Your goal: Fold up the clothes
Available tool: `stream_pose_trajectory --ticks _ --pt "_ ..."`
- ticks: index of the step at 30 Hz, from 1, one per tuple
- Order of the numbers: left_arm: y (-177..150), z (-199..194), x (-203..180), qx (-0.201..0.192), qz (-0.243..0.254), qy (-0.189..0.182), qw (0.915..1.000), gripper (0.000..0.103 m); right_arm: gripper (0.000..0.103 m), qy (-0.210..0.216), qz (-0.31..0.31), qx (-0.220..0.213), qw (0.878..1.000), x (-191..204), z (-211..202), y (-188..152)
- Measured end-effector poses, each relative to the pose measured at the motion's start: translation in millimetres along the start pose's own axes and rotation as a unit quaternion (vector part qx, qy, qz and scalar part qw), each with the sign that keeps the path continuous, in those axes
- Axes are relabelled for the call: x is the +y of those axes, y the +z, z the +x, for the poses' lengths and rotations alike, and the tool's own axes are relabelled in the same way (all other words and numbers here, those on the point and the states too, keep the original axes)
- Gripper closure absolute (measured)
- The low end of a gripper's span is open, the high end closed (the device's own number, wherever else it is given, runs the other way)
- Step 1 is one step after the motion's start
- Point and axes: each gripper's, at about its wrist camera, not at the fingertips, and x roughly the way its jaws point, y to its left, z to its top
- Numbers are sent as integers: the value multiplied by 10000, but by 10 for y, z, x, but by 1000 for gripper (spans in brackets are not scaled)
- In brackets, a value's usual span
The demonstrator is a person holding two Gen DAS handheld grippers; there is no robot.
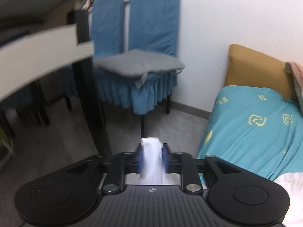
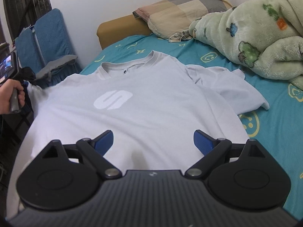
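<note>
A pale grey T-shirt (image 2: 147, 106) with a white logo lies face up on the teal bed sheet (image 2: 274, 124), collar toward the headboard. Its right sleeve (image 2: 236, 92) spreads out flat. My right gripper (image 2: 153, 141) hovers open over the shirt's lower part, with nothing between its blue pads. At the bed's left edge a hand holds my left gripper (image 2: 28, 79), which pulls the shirt's left sleeve outward. In the left wrist view my left gripper (image 1: 152, 155) is shut on a bunch of white shirt fabric (image 1: 151, 162).
A blue-covered chair (image 1: 144, 56) with a grey cushion stands by the bed's left side, next to a dark table leg (image 1: 90, 98). A checked pillow (image 2: 181, 11) and a green fleece blanket (image 2: 251, 30) lie at the head of the bed.
</note>
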Motion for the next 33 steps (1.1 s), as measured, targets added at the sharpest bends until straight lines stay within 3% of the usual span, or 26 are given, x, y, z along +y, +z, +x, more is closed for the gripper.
stream_pose_trajectory --ticks 1,6,9,14,18,23,26,29,32,33 --pt "-30 -32 20 88 -30 -64 9999 62 10 0 -51 -29 10000 18 6 3" --pt "-179 -191 119 526 -183 -381 9977 52 10 97 -313 -108 9994 133 10 1" --pt "-482 -731 228 889 -180 -770 9929 50 10 179 -380 -120 9990 177 -41 -7" --pt "-1218 -1838 484 1715 -27 -1300 9766 49 10 265 -335 -212 9989 156 -222 -8" --pt "-1830 -2511 646 2469 8 -1570 9562 49 10 272 -278 -359 9986 88 -475 9" --pt "-2384 -2964 635 2982 395 -1605 9401 49 10 164 -373 -453 9981 62 -853 -47" --pt "-2533 -3094 530 3019 916 -1375 9389 49 10 71 -442 -399 9982 53 -1009 -67" --pt "-2568 -3167 516 2911 1138 -1150 9429 56 10 34 -402 -418 9983 25 -1102 -63" --pt "-2514 -3236 574 2914 1005 -1137 9445 81 10 -33 -441 -402 9982 7 -1133 -81" --pt "-2504 -3275 598 2943 895 -1201 9439 95 10 -36 -428 -385 9983 -1 -1136 -86"
